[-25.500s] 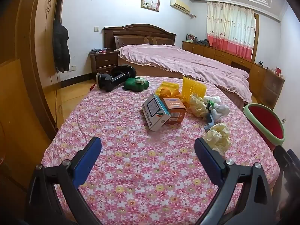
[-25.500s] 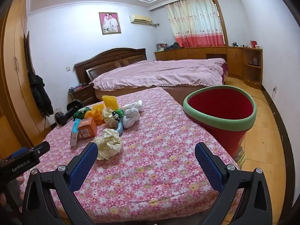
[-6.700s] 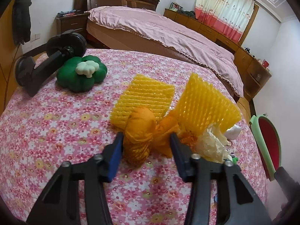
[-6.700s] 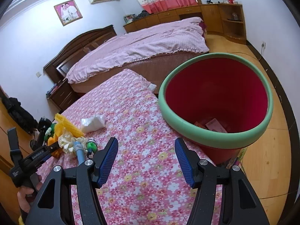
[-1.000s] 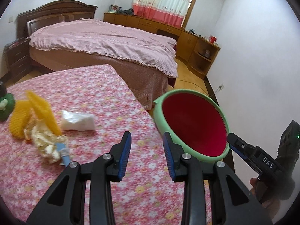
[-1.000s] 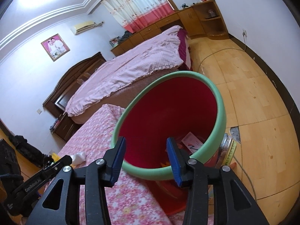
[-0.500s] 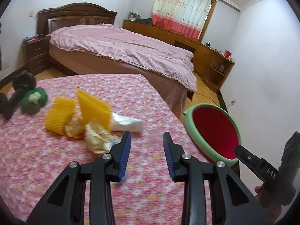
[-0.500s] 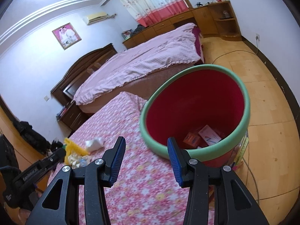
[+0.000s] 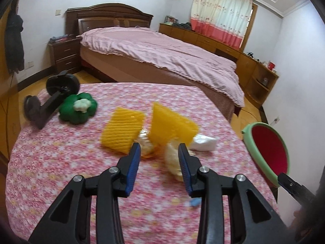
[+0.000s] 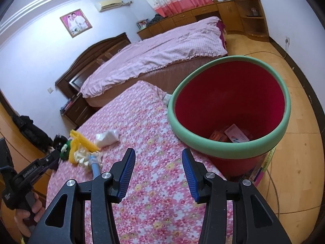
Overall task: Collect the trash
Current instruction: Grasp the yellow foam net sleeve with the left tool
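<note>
Since the trash pile lies on the bench directly ahead of the left tongs, parted and empty, that side is nearer; right tongs, likewise parted and empty, face the bin.

Soft, even daylight fills both fisheye views; edges bow and darken, while motion blur smears the left view's yellow trash.

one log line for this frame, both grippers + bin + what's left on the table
left gripper: open, empty, facing yellow foam nets | right gripper: open, empty, by bin | bin: boxes inside | table: nets, white wad
</note>
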`<act>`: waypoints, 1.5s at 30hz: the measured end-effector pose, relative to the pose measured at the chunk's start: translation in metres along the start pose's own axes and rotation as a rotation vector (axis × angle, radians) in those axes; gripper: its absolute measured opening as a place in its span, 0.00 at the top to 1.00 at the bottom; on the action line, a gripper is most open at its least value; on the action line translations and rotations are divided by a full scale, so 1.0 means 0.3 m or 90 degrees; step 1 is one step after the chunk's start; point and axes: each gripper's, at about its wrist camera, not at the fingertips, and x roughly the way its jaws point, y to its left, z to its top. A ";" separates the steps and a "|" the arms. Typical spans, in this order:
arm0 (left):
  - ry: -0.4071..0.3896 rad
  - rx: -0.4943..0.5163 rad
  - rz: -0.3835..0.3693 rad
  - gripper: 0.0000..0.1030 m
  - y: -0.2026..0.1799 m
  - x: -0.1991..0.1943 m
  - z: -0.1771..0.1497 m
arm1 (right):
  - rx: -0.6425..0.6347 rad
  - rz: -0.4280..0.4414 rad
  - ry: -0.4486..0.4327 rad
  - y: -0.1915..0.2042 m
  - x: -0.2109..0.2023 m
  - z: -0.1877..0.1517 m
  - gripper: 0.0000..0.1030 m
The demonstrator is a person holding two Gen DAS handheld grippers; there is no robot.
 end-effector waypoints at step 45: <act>0.035 -0.121 -0.045 0.69 0.252 0.217 0.011 | -0.075 0.007 0.069 0.217 0.188 -0.058 0.28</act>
